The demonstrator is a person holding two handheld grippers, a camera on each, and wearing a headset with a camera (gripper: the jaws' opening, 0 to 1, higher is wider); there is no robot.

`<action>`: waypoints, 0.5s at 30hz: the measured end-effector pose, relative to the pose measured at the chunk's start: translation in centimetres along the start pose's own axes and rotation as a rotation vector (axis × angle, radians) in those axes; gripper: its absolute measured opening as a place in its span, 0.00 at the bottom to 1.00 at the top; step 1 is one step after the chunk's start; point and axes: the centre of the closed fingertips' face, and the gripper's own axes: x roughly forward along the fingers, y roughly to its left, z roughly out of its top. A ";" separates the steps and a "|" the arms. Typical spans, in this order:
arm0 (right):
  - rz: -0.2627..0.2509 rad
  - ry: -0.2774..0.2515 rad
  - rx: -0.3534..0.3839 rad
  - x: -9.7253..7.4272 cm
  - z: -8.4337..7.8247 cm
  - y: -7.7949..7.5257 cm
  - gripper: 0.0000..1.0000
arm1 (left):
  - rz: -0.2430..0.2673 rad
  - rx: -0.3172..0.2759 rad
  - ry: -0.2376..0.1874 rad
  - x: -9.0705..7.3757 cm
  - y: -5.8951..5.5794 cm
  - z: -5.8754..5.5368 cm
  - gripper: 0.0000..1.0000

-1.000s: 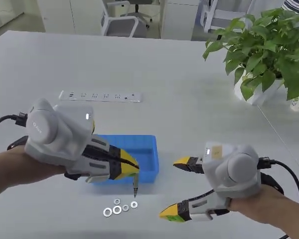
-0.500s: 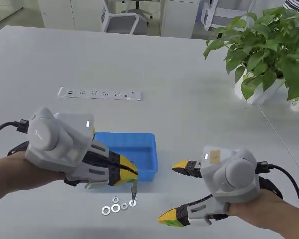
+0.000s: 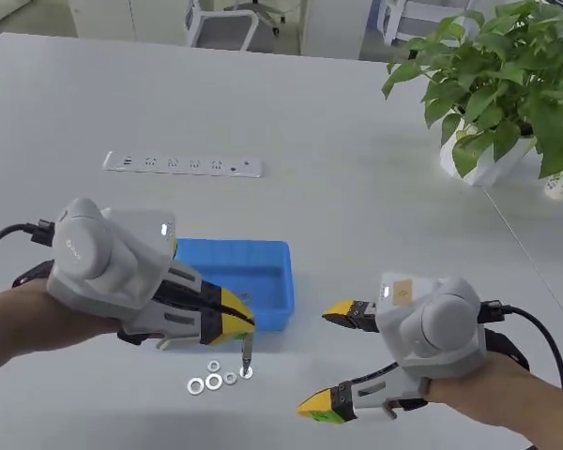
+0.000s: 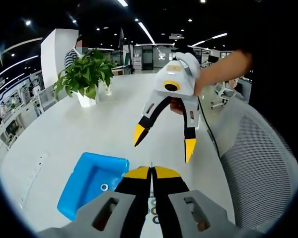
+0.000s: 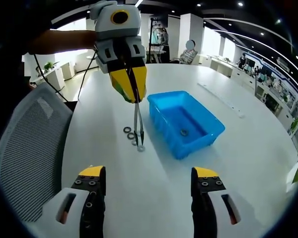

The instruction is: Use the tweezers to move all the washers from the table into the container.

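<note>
Over ring-shaped washers [image 3: 213,381], left tongs [image 3: 250,324] pinch thin tweezers [image 3: 247,353].

We are in an open-plan office. We work at a wide white table [image 3: 357,187] with a power strip [image 3: 182,164] lying on it and a potted plant [image 3: 497,75] near its far edge. Beyond the table we see swivel chairs [image 3: 227,13] and white cabinets [image 3: 122,14]. A mesh chair [image 5: 25,144] stands at the table's side. Strip lights [image 4: 145,32] run along the dark ceiling, and rows of desks [image 5: 268,67] stretch behind, with a person [image 5: 188,57] among them.
</note>
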 end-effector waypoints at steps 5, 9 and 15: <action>0.004 0.003 0.003 0.1 -0.2 0.0 0.70 | -0.009 -0.002 0.002 0.4 -0.2 -0.1 0.05; 0.005 0.001 0.003 0.1 -0.1 0.1 0.70 | -0.010 -0.004 -0.002 0.6 -0.2 -0.2 0.05; 0.013 0.004 0.005 0.3 -0.2 0.2 0.70 | -0.008 -0.006 -0.005 0.6 -0.1 -0.1 0.05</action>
